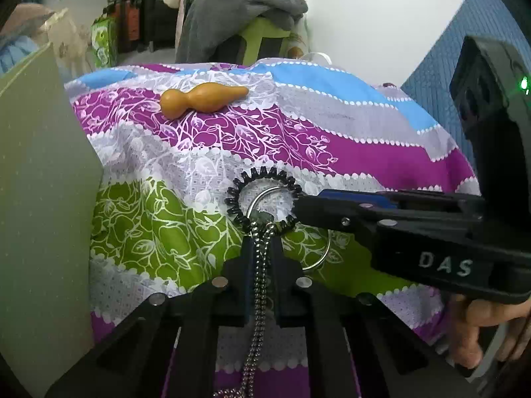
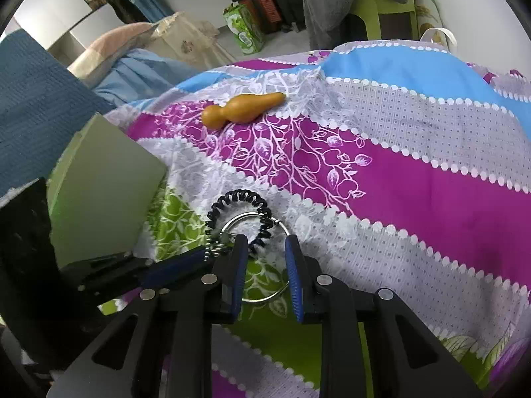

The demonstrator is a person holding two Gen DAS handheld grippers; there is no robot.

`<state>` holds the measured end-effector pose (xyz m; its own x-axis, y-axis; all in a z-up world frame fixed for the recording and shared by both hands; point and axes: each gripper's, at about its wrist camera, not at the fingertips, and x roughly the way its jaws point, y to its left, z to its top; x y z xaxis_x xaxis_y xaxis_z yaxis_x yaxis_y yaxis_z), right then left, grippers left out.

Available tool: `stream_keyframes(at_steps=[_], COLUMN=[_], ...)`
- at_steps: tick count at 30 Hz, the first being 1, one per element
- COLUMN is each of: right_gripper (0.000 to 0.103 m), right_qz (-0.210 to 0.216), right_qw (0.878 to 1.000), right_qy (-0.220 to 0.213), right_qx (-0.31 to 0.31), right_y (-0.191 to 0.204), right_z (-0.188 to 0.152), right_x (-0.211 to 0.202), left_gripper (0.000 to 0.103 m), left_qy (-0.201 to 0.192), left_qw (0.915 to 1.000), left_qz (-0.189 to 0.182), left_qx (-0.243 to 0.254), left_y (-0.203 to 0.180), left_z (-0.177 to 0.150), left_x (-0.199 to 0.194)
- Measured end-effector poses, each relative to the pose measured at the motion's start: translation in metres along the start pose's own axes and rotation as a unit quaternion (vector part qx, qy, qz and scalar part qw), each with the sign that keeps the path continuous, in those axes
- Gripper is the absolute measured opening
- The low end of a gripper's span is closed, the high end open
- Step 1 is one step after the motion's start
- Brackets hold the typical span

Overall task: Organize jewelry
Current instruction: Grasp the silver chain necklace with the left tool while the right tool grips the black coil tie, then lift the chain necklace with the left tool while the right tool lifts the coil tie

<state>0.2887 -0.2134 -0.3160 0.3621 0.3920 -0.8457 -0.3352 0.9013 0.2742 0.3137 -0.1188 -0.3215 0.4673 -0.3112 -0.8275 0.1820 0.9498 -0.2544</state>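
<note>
Jewelry chain [image 1: 257, 301] is pinched by the left gripper [image 1: 262, 235], the spread right gripper [image 2: 265, 248] is held near the black coil [image 2: 239, 214], and a gourd [image 1: 202, 99] is seen farther off.

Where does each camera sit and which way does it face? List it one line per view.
Left wrist: on the left gripper, looking forward along fingers shut on the bead chain; the right gripper enters from the right.
Right wrist: on the right gripper, open, over the metal ring.
Shared: black coil bracelet, wooden gourd, patterned bedsheet.
</note>
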Motion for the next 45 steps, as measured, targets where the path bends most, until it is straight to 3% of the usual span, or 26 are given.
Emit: stream_keyframes(at_steps=[2, 14, 18, 29, 45], right_gripper=[0.021, 0.021, 0.008, 0.008, 0.008], right_qz=[-0.006, -0.054, -0.078, -0.089, -0.142], right_qw=[1.000, 0.997, 0.993, 0.994, 0.986], right_qy=[-0.002, -0.006, -0.010, -0.042, -0.083], right_qx=[-0.005, -0.061, -0.086, -0.048, 0.016], right_y=[0.001, 0.016, 0.025, 0.023, 0.046], right_z=[0.002, 0.012, 0.012, -0.002, -0.056], right_x=[0.001, 0.018, 0.020, -0.010, -0.082], left_gripper=[0.001, 0.001, 0.001, 0.001, 0.001], left_qy=[-0.001, -0.008, -0.012, -0.030, -0.053], left_qw=[1.0000, 0.9986, 0.9984, 0.9976, 0.9971], left_qz=[-0.004, -0.034, -0.042, -0.047, -0.042], left_qx=[-0.006, -0.039, -0.037, -0.039, -0.035], left_y=[0.004, 0.017, 0.014, 0.010, 0.006], left_z=[0.000, -0.002, -0.002, -0.004, -0.009], left_x=[-0.002, -0.026, -0.037, -0.070, -0.129])
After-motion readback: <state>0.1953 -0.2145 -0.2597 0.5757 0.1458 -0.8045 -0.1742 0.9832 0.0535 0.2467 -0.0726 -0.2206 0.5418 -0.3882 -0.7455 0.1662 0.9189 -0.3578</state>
